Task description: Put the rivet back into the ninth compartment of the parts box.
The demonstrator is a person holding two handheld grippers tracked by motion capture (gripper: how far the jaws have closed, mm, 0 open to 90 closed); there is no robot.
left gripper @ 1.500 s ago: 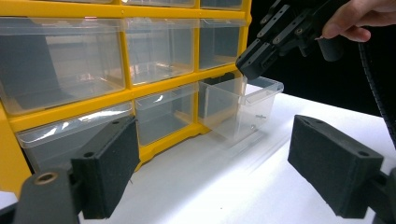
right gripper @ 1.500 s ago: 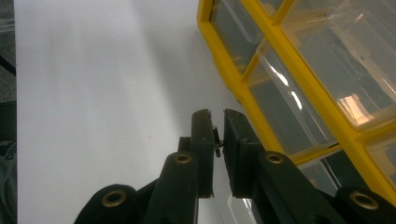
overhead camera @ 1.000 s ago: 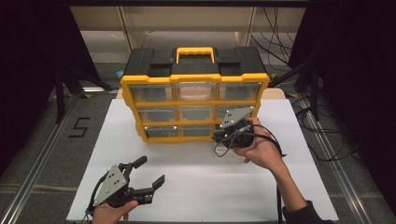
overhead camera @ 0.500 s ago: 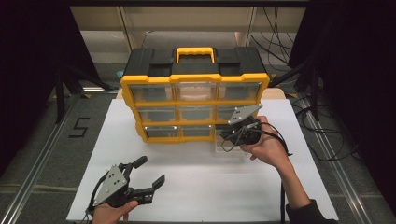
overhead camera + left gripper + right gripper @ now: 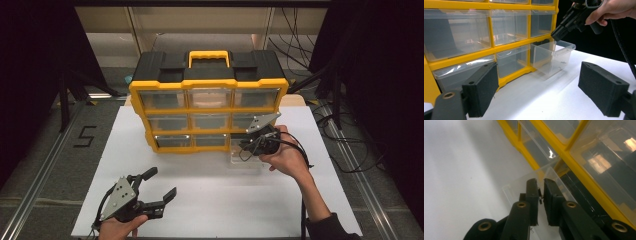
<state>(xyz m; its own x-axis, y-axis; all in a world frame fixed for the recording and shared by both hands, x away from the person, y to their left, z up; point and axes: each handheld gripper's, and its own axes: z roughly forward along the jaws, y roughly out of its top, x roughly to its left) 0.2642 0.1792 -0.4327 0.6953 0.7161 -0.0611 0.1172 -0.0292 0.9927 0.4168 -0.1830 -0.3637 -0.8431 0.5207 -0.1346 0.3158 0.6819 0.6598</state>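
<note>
A yellow and black organizer point(image 5: 207, 82) with clear drawers stands at the back of the white table. Its bottom right drawer point(image 5: 245, 159) point(image 5: 551, 58) point(image 5: 520, 188) is pulled out onto the table. My right gripper point(image 5: 246, 146) point(image 5: 556, 35) point(image 5: 539, 181) hangs just above that drawer's open top, pointing down into it, shut on a tiny dark part point(image 5: 539, 195) pinched between its pads. A small dark speck point(image 5: 562, 61) lies inside the drawer. My left gripper point(image 5: 161, 183) point(image 5: 537, 85) rests low at the table's front left, open, with nothing between its pads.
The white table top point(image 5: 215, 200) stretches in front of the organizer. Black cables point(image 5: 345, 150) trail on the floor to the right. A metal rail point(image 5: 35, 185) runs along the left side of the floor.
My right hand has shifted a little to the right and slightly lower over the pulled-out drawer. The left gripper has stayed where it was.
</note>
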